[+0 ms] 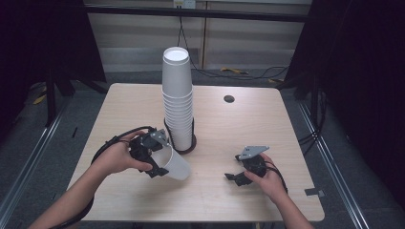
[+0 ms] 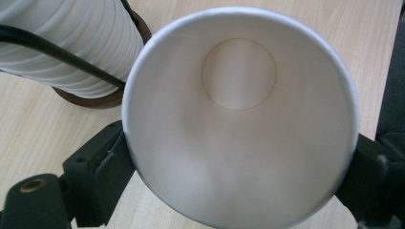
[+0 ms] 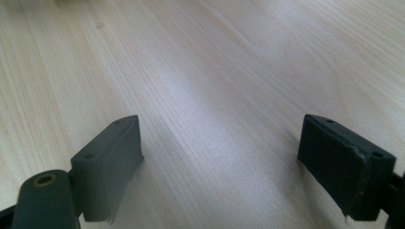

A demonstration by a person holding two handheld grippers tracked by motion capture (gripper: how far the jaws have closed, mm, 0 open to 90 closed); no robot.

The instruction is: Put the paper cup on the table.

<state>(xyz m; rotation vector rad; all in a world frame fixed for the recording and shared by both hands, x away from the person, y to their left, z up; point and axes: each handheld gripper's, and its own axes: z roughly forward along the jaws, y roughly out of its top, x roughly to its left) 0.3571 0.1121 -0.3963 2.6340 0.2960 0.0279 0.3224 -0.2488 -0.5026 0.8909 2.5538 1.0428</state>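
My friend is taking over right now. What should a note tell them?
Left claw: jaws on both sides of one white paper cup, lying tilted beside the cup stack.
Right claw: open, nothing between its jaws, low over bare table.
Done: one cup is off the stack.
Left: probably set it down, then take more from the stack in its brown holder.

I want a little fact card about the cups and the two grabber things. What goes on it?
held thing: one white paper cup, tipped on its side, open mouth toward the left gripper's camera
left gripper: a jaw on each side of the cup, pressing its wall
right gripper: jaws wide apart, nothing between them, low over the table
cup stack: tall white tower, upright in a dark round holder
table: light wood, with a small dark hole
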